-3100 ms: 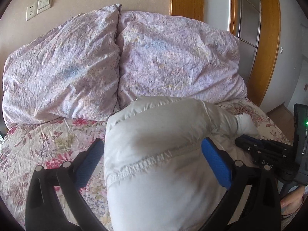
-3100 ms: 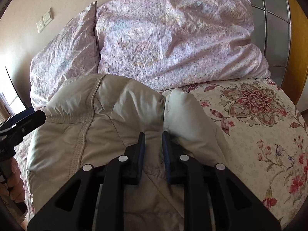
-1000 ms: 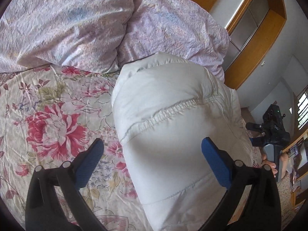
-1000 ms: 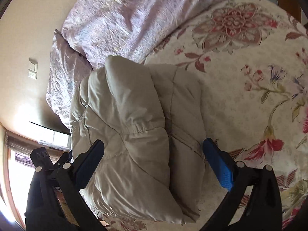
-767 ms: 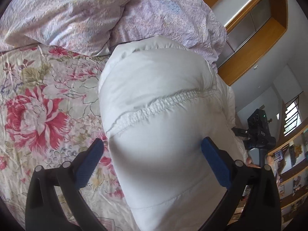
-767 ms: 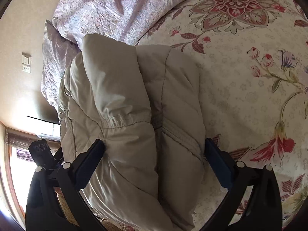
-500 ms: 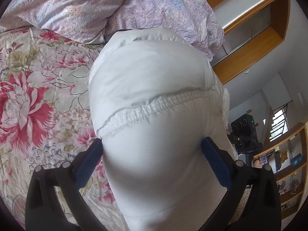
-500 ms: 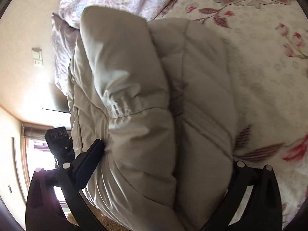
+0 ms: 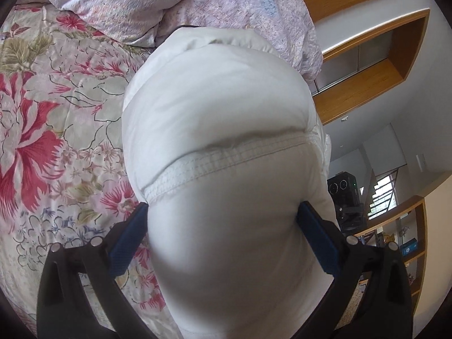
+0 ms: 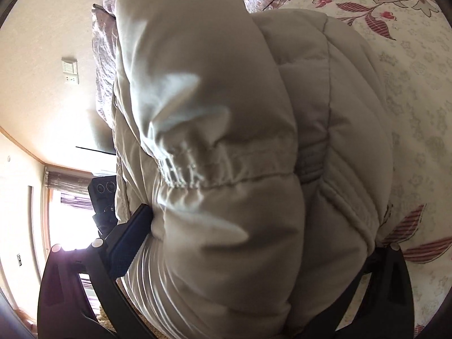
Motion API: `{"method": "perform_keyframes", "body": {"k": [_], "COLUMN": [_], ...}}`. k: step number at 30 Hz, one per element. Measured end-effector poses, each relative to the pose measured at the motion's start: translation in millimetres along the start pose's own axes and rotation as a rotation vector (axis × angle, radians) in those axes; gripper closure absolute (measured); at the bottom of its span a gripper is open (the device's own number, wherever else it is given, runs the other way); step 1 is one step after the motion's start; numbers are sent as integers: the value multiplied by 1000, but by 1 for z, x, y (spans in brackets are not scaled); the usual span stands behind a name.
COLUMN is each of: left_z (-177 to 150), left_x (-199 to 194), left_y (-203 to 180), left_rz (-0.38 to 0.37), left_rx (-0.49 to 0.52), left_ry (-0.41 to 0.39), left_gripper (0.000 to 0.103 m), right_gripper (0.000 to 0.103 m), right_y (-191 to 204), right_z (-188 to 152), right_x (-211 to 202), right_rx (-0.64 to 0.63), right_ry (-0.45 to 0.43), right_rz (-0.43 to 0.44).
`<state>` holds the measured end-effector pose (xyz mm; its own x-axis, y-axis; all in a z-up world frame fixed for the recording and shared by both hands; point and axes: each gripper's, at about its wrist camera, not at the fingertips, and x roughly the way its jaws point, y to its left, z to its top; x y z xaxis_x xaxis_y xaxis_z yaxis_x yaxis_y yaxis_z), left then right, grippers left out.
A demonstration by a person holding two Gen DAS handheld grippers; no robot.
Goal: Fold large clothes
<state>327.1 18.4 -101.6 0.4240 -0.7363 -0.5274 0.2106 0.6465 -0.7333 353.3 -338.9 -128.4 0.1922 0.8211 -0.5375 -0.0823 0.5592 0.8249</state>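
Folded puffer jacket lay in a thick bundle on the floral bedsheet, its far end up against the lilac pillows; a gathered elastic seam ran across the top of the bundle.

Left gripper stood with jaws spread wide, both blue pads pressed against the sides of the bundle, straddling it rather than pinching a fold; the padding bulged up between the fingers and filled most of the left wrist view.

Right gripper also spread wide around the jacket from the opposite side; its left pad touched the fabric; the right pad was buried under the padding, so contact on that side probably held but could not be confirmed.

Each camera caught the other handheld unit beyond the bundle: right one, left one; wooden shelving stood past the bed; wall switches showed beside the pillows.
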Motion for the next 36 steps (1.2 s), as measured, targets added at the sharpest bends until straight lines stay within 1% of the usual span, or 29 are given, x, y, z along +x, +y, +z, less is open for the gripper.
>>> {"method": "perform_keyframes", "body": {"k": [4, 6, 8, 9, 11, 15, 20, 26, 31, 34, 36], "left_z": [-4, -4, -4, -5, -4, -5, 3, 18, 31, 32, 34], "left_x": [-2, -4, -9, -9, -14, -25, -54, -95, -125, -137, -134], "left_y": [0, -1, -3, -6, -8, -11, -10, 5, 19, 34, 51], "left_rz": [-7, -18, -35, -44, -53, -57, -63, -20, 52, 101, 163], "left_rx": [-9, -10, -8, -9, -3, 17, 26, 11, 24, 22, 21], "left_ry": [-9, -9, -15, -20, -30, -59, -126, -219, -281, -312, -306], "left_gripper": [2, 4, 12, 15, 20, 23, 24, 24, 25, 25, 25], "right_gripper": [1, 4, 8, 11, 13, 17, 19, 19, 20, 20, 20], "right_y": [3, -2, -2, -1, 1, 18, 52, 94, 114, 112, 104], "right_z": [-8, -16, -19, -21, -26, -32, -24, -5, 8, 16, 20], "right_x": [0, -2, 0, -1, -2, 1, 13, 54, 91, 115, 137], "right_rx": [-22, -22, -26, -32, -46, -80, -130, -187, -222, -214, -191], "right_ry": [-24, -28, -41, -48, -66, -93, -86, -41, 0, 25, 49], "right_rz": [28, 57, 93, 115, 152, 217, 229, 239, 237, 204, 139]}}
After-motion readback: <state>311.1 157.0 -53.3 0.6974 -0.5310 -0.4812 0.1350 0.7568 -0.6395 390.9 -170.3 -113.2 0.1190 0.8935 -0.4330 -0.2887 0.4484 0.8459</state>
